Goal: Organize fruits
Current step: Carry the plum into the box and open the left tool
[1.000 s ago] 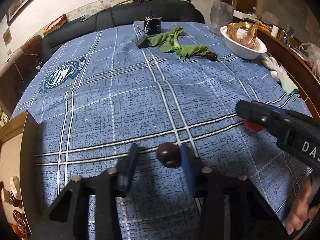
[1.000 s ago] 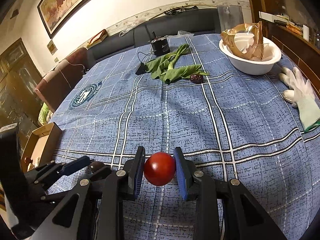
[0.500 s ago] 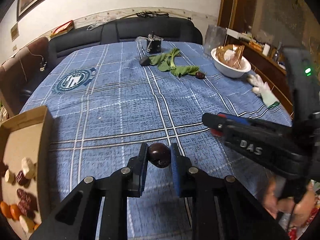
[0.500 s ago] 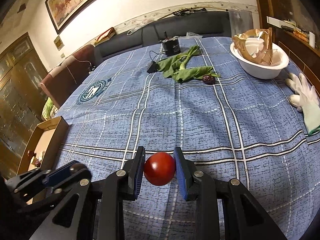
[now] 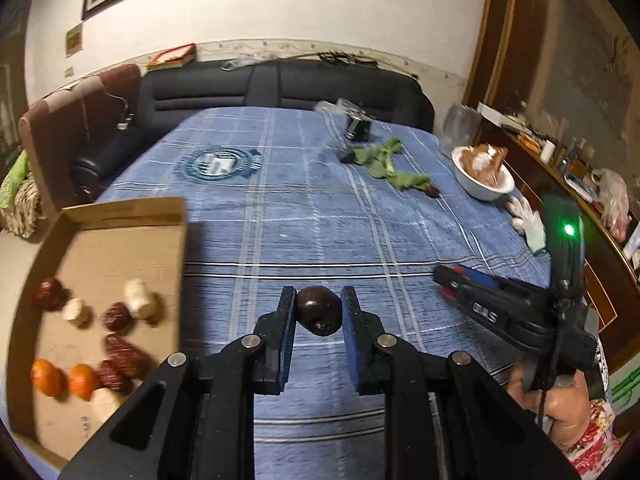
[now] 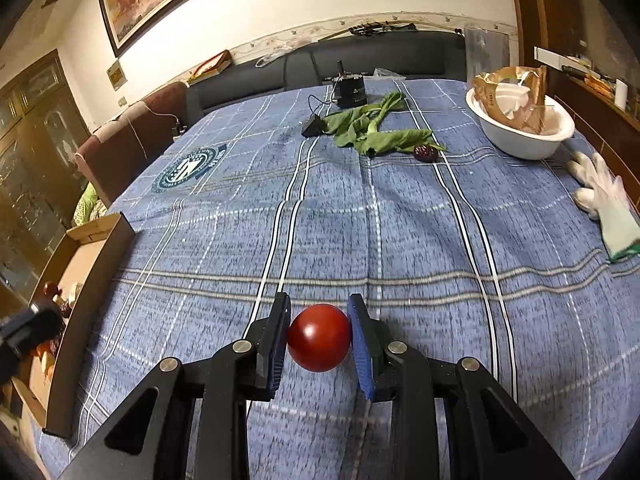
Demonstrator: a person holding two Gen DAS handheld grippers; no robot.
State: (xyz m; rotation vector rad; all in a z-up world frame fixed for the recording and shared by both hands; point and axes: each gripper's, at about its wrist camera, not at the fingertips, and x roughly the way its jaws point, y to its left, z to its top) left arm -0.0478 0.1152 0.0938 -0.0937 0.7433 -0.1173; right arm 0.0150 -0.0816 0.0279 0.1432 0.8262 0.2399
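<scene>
A: Left gripper (image 5: 319,312) status?
B: Clamped on a small dark maroon round fruit (image 5: 319,315), both blue pads touching it, lower centre of the left wrist view, held clear above the blue plaid tablecloth (image 5: 304,216).
A: Right one?
B: Right gripper (image 6: 319,338) is pinched on a glossy red round tomato-like fruit (image 6: 319,337), lower centre of its own view. From the left camera it shows at right, but the fruit is mostly hidden there.
A: Box?
B: Open brown cardboard box (image 5: 132,216) at lower left of the left view. Inside: two small orange fruits (image 5: 66,377), dark red dates, pale pieces; blurred, probably nuts or similar.
A: Strays?
B: One dark wrinkled date (image 6: 425,153) by the green leafy stalks (image 6: 372,130), upper centre, near the white bowl (image 6: 524,140).
</scene>
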